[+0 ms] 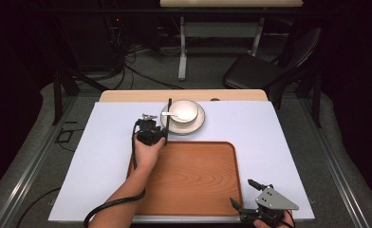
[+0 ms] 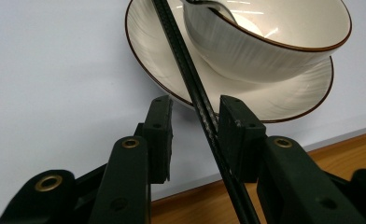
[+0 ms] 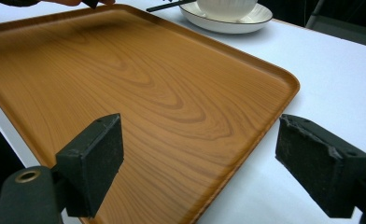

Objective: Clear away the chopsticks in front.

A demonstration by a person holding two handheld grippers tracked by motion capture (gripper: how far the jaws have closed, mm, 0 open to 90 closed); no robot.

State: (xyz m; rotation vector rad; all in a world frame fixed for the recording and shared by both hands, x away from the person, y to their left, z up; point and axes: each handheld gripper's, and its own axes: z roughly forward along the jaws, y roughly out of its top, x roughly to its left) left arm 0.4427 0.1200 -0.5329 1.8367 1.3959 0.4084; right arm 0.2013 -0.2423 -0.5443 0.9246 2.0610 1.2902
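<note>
The pair of slim black chopsticks (image 2: pixel 204 116) is lying with its far end across the rim of the round cream plate with a thin brown edge (image 2: pixel 284 100) and its near end reaching toward the rectangular wooden tray (image 1: pixel 193 178), and the left gripper (image 2: pixel 195 123) is straddling it: the sticks are running between the two black pads, right against the right-hand pad, while a clear gap is showing beside the other pad, so the jaws are standing apart and are not yet clamping. On the plate, a cream bowl with a brown rim (image 2: pixel 270 42) is sitting with a spoon (image 1: pixel 172 114) inside it, all on the pale blue-white table cover (image 1: pixel 103 156) just beyond the tray. The right gripper (image 3: pixel 200 158) is waiting with its jaws wide apart and nothing between them, over the tray's near right corner. Judging by this, the work is looking barely begun: the tray is bare, the chopsticks are about to be gripped but are not lifted, and the plate with its bowl and spoon is untouched, all apparently waiting to be moved.
</note>
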